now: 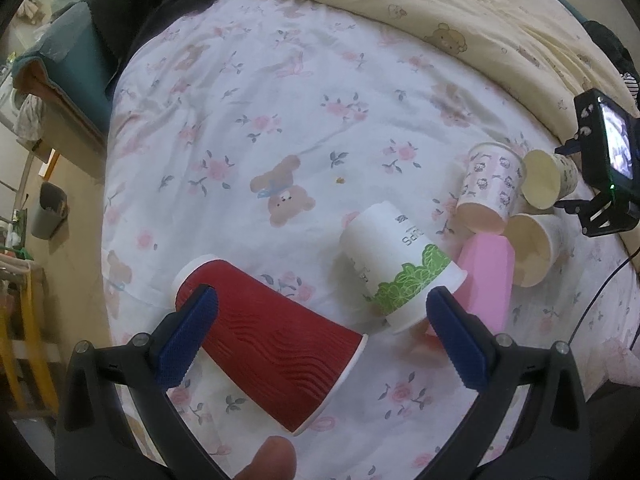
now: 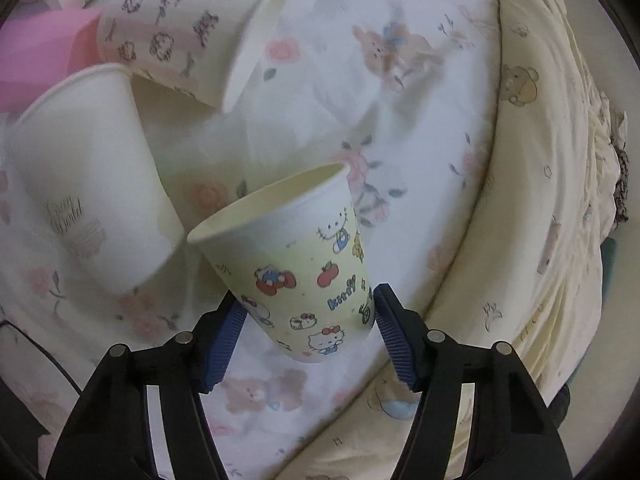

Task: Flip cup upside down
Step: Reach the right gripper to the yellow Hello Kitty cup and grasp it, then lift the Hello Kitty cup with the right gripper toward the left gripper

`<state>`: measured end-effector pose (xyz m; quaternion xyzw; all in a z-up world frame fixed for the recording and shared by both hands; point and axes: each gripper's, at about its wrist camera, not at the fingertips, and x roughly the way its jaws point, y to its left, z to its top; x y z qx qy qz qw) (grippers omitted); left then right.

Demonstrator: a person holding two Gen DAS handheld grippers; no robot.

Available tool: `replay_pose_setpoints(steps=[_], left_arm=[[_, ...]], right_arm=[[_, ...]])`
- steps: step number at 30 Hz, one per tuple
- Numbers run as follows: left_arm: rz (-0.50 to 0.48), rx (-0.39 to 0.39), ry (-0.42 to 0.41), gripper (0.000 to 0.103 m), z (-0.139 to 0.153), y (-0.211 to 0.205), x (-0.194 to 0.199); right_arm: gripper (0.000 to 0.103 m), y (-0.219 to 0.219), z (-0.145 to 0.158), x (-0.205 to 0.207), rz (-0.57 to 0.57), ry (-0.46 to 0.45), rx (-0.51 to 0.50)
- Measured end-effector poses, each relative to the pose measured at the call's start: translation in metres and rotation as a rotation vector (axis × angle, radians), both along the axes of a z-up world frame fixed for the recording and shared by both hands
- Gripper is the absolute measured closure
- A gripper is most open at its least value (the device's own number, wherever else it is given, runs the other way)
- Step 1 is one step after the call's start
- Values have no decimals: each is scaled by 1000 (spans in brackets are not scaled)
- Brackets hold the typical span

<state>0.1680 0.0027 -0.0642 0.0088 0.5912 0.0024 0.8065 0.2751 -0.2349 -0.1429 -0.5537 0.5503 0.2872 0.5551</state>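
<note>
Broadly, bare floral bedsheet [image 1: 248,128] spreads beyond the left gripper [image 1: 320,324], whose fingers are spread wide beside a tipped red cup [image 1: 280,344]. The right gripper [image 2: 308,330] clasps the cartoon cup [image 2: 304,264] near its base, mouth tilted upward, interior hidden, just beside 2 tipped cups.

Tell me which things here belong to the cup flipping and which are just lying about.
Job: right tool, yellow cup, red cup, green cup, white cup, pink-striped cup.

Lying about: pink box, blanket, bin.
</note>
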Motion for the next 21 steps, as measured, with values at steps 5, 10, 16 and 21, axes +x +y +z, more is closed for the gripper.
replay_pose_setpoints(steps=[5, 10, 16, 21], left_arm=[[8, -11, -7, 0, 4, 2, -6], [9, -21, -25, 0, 17, 3, -18], [21, -14, -65, 0, 35, 8, -38], [18, 15, -106, 0, 46, 10, -65]], right_arm=[[37, 1, 23, 9, -72, -9, 47], [37, -2, 66, 8, -190, -78, 103], [37, -1, 109, -31, -425, -107, 332], [37, 15, 127, -85, -512, -79, 471]])
